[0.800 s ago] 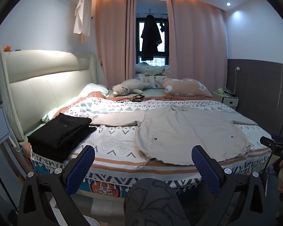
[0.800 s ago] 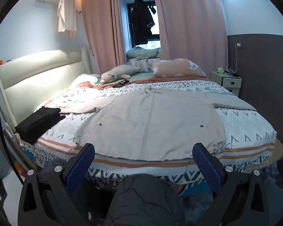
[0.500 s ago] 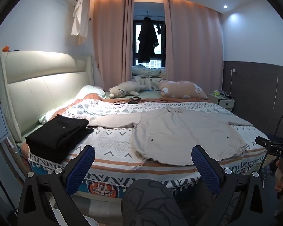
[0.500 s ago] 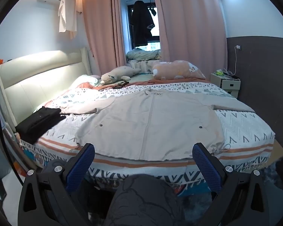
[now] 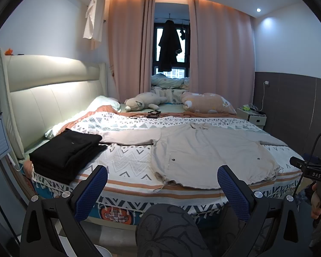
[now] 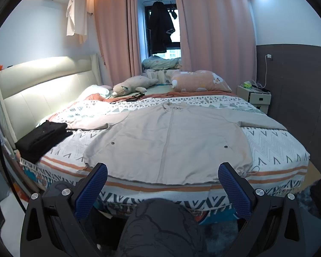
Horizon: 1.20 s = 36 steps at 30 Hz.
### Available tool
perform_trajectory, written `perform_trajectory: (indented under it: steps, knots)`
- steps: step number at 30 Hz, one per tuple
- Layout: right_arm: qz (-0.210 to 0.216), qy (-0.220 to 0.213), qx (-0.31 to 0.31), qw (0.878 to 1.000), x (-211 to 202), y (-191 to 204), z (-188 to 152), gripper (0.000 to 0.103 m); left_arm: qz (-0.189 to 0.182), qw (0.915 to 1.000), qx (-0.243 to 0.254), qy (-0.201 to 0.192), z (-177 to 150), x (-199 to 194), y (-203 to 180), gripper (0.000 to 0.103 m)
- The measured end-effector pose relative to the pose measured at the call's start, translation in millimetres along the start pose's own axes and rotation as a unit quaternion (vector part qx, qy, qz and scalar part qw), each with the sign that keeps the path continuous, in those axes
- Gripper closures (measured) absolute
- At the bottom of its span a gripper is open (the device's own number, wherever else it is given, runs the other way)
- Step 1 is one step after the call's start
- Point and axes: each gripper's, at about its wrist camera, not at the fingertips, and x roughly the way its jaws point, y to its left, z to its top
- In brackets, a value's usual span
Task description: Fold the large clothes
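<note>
I've drawn both claws back a little from the bed (image 6: 289, 162); left claw (image 5: 162, 178) and right claw (image 6: 162, 175) hang released, empty. The beige jacket (image 6: 169, 141) lies spread flat ahead of them, unfolded, folded black clothes (image 5: 66, 152) far left. Folding hasn't started.

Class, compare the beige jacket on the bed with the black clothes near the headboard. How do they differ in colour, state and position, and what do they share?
The beige jacket is pale; the black clothes are dark. The beige jacket lies spread flat with sleeves out to both sides; the black clothes are folded into a compact stack. The beige jacket covers the middle of the bed; the black clothes sit at the near corner by the headboard. Both rest on the patterned bedspread, and no gripper touches either.
</note>
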Motion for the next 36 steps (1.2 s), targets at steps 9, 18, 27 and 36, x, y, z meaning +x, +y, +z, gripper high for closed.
perform_trajectory:
  steps: [9, 18, 27, 36]
  knots:
    - [0.007, 0.008, 0.01, 1.0, 9, 5, -3, 0.0, 0.003, 1.0, -0.001, 0.004, 3, 7, -1, 0.001]
    - [0.005, 0.002, -0.002, 1.0, 9, 9, -3, 0.0, 0.005, 0.9999, -0.008, 0.009, 0, 12, 2, 0.001]
    - [-0.006, 0.004, 0.016, 1.0, 11, -3, -6, 0.0, 0.006, 1.0, -0.004, 0.004, -1, 13, 5, 0.001]
    - [-0.008, -0.002, 0.013, 1.0, 16, -10, -4, 0.0, 0.006, 1.0, 0.001, -0.002, 4, 15, -2, 0.001]
